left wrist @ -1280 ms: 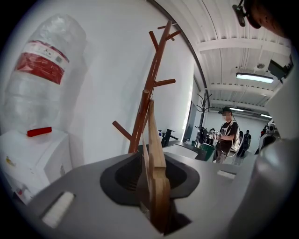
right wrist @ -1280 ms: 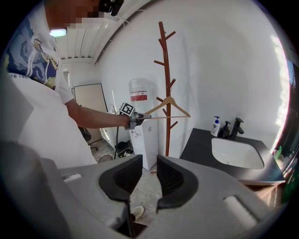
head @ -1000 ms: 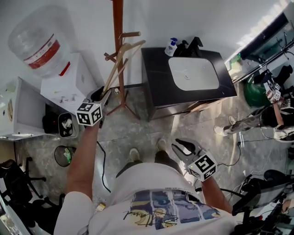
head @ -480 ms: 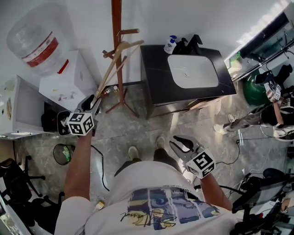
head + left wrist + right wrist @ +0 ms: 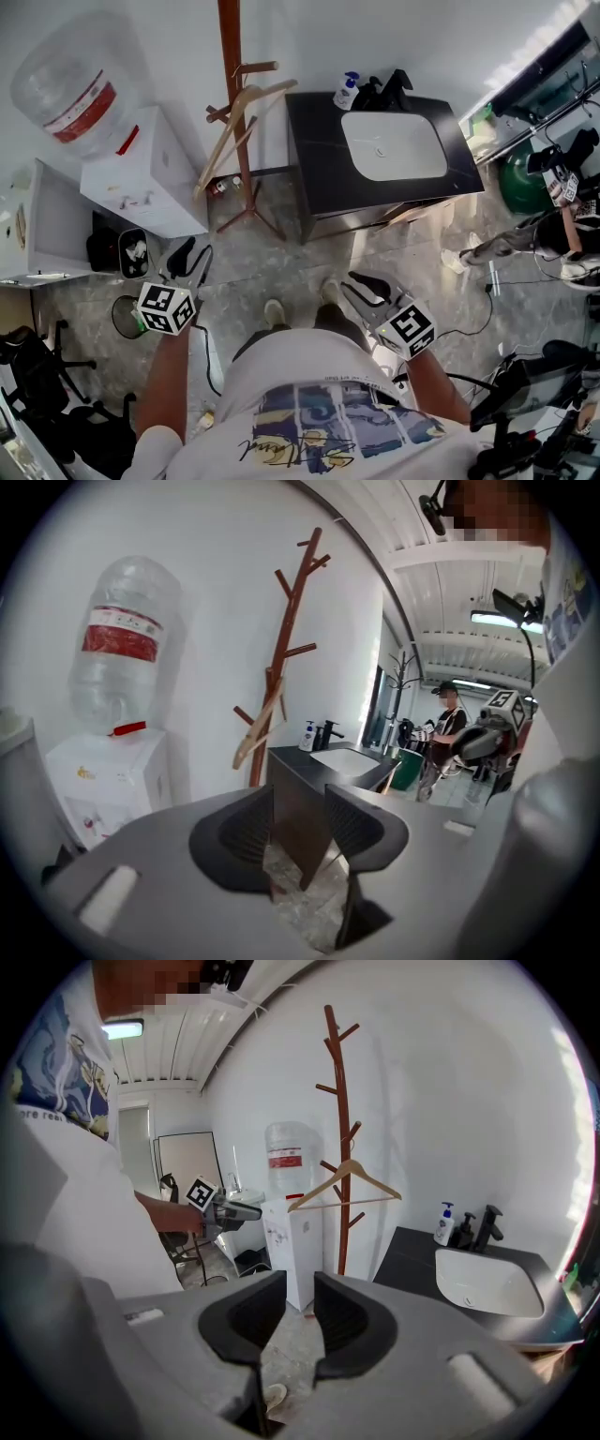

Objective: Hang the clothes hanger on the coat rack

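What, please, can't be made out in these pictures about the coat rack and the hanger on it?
- Coat rack top: cut off by the head view's upper edge.
- Its base: hidden in both gripper views, behind the left gripper and the right gripper.
- Hanger hook's seat on its peg: too small in every view and merges with the trunk.
- Soap bottle label: too small to read.

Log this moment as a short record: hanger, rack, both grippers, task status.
hanger: hooked on a branch of the coat rack
left gripper: clear of the hanger; jaws apart, have just been opening, nothing between them
right gripper: jaws apart, empty
task: hanger appears hung, neither gripper touching it
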Action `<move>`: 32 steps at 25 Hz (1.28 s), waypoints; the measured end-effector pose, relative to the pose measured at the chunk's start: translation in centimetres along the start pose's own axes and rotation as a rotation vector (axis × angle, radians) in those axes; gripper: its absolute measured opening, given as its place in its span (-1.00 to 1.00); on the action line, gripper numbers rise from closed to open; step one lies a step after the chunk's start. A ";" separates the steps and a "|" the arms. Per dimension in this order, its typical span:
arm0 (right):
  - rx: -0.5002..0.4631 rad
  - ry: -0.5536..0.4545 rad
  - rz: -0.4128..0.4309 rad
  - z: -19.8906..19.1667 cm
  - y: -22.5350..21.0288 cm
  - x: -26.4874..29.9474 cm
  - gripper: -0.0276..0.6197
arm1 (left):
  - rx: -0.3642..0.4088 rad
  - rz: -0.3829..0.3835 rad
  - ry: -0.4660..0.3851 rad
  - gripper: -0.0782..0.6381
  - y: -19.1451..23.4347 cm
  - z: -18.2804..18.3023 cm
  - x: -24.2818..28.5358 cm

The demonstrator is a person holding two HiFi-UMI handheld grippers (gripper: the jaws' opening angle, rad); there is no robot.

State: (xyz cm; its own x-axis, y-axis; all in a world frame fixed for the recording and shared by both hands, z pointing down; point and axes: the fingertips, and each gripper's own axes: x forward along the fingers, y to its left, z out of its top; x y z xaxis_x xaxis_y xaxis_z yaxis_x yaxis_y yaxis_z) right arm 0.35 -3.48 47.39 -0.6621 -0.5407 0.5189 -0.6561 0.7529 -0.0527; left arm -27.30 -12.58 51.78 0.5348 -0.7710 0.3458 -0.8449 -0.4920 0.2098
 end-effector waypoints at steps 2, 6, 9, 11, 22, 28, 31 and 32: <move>-0.010 -0.015 0.005 0.7 0.0 0.2 -0.63 | 0.001 -0.062 -0.003 -0.33 -3.1 0.4 -0.6; -0.027 -0.046 0.026 2.4 0.6 0.9 -0.64 | 0.003 -0.198 -0.019 -0.36 -9.4 2.0 -1.4; -0.051 -0.075 0.045 3.7 1.1 1.2 -0.65 | 0.005 -0.304 -0.036 -0.34 -13.9 3.5 -1.6; -0.067 -0.101 0.058 4.9 1.6 1.7 -0.68 | 0.010 -0.362 -0.046 -0.35 -15.9 4.8 -2.0; -0.099 -0.179 0.098 8.2 2.9 3.3 -0.76 | 0.018 -0.498 -0.091 -0.27 -19.3 7.5 -1.2; -0.105 -0.178 0.093 8.3 3.3 3.4 -0.82 | 0.042 -0.517 -0.052 -0.27 -18.7 6.8 -1.0; -0.105 -0.176 0.086 8.3 3.2 3.0 -0.84 | 0.037 -0.514 -0.039 -0.27 -18.7 6.8 -0.7; -0.105 -0.173 0.084 8.3 3.1 2.9 -0.84 | 0.035 -0.514 -0.036 -0.27 -18.8 6.8 -0.7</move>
State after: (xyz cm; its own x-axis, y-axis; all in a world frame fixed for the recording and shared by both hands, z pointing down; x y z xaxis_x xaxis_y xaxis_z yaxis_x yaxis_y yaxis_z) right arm -6.63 -5.83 41.62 -0.7711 -0.5241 0.3615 -0.5606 0.8280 0.0047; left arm -11.74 -5.53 41.41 0.8814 -0.4392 0.1740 -0.4724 -0.8238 0.3133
